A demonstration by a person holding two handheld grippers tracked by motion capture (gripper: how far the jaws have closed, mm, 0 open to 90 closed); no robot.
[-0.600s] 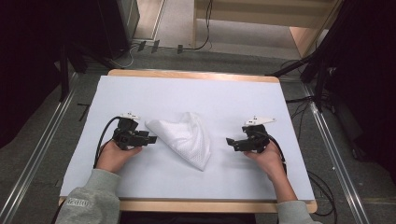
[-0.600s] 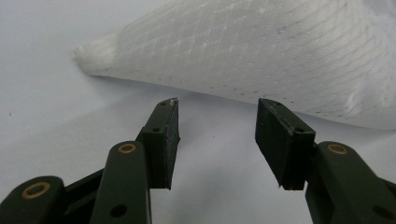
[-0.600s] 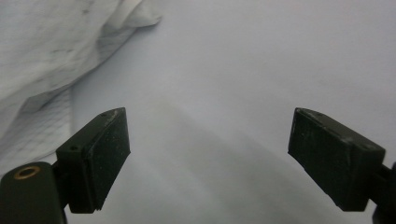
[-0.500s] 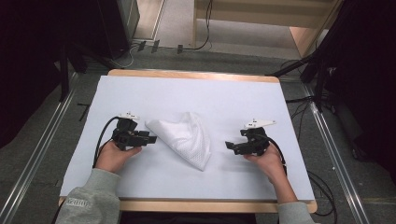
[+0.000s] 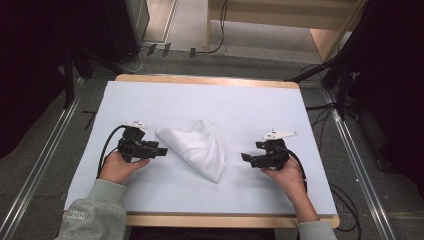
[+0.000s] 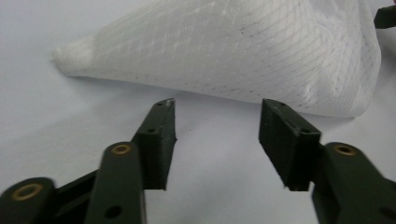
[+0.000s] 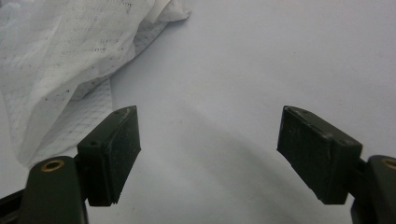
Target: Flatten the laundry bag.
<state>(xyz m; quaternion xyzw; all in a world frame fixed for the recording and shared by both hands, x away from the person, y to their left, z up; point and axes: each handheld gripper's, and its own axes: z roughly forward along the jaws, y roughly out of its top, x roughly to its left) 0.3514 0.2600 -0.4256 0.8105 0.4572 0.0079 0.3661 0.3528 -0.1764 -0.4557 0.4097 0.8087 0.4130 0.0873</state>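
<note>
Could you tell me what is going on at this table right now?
A person holds a gripper in each hand over a table covered with a white sheet. A crumpled white mesh cloth lies in the middle. The left gripper sits just beside the cloth's left edge, jaws open and empty, pointing at it. The right gripper is a little further off on the other side, also open and empty. Nothing is gripped yet; both seem poised to take hold of the cloth.
</note>
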